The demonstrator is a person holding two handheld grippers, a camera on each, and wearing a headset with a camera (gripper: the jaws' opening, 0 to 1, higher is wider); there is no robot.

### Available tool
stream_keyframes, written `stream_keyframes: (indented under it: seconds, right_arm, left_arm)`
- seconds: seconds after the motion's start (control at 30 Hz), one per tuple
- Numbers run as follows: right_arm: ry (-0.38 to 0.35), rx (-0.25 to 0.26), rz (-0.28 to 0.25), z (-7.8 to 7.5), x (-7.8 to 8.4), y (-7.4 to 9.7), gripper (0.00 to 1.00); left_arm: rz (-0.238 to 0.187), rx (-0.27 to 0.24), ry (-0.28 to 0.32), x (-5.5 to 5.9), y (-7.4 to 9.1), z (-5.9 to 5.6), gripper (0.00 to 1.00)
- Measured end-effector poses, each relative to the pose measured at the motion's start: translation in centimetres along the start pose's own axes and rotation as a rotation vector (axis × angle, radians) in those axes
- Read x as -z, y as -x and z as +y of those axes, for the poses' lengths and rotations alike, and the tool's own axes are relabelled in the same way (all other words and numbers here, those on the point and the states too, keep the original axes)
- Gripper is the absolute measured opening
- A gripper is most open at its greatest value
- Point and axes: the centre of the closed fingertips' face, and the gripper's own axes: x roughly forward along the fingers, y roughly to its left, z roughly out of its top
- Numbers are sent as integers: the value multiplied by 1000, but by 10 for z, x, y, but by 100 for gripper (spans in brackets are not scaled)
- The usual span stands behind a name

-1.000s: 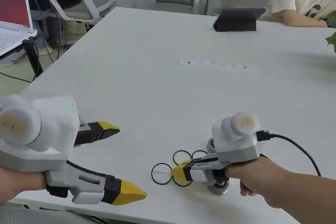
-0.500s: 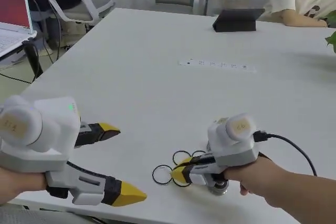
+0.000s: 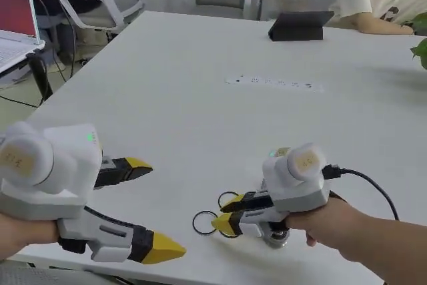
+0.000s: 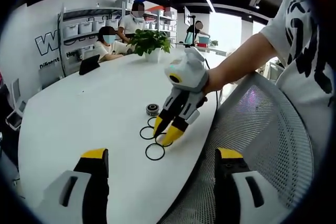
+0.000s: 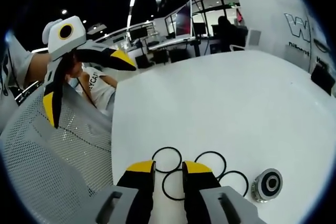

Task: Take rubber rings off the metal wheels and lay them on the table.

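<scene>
At the far left of the head view, a laptop [image 3: 13, 38] stands on a separate desk, with an office chair [image 3: 100, 1] behind it.

Lower left, at the near edge of the white surface [image 3: 200, 98], the left tool [image 3: 152, 206] is held above the surface. Its jaws are spread wide and nothing is between them. The yellow tips point toward the middle of the near edge.

Centre, close to the near edge, the right gripper view shows four black rubber rings [image 5: 167, 148]. They lie flat on the surface, close together in a loose cluster, and all are off the wheel.

The right tool [image 3: 226, 213] is lowered over this cluster with its tips down toward the surface. Its jaws stand a narrow gap apart. In the right gripper view one ring [image 5: 177, 199] lies flat in that gap, between the yellow tips. Whether either tip touches it cannot be determined.

Just to the right of the rings, one metal wheel [image 5: 261, 186] lies on its side on the surface, just beside the nearest ring. Whether its groove carries rubber cannot be told.

A hand [image 3: 330, 221] grips the right tool's handle, and a black cable [image 3: 370, 185] runs from the tool toward the right.

Farther back, a white power strip [image 3: 275, 83] lies mid-surface and a dark flat case [image 3: 298, 26] stands near the far edge. A seated person [image 3: 377, 1] is at the far right corner. Plant leaves [image 3: 421, 48] show at the right edge.
</scene>
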Motion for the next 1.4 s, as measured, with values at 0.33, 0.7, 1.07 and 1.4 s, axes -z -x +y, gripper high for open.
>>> stream_keyframes:
  seconds: [0.33, 0.7, 1.07, 1.4]
  right_arm:
    - [-40, 15, -107, -1, -22, 27, 26]
    - [-67, 80, -180, -17, -26, 60, 36]
    - [-62, 144, -233, -25, -23, 101, 43]
    - [-32, 186, -251, -23, -17, 128, 53]
  left_arm:
    - [-2, 12, -19, -6, -6, -3, 81]
    - [-9, 8, -27, -15, -9, 0, 81]
    - [-4, 9, -39, -18, -13, -1, 81]
    - [-8, 4, -42, -23, -14, -1, 82]
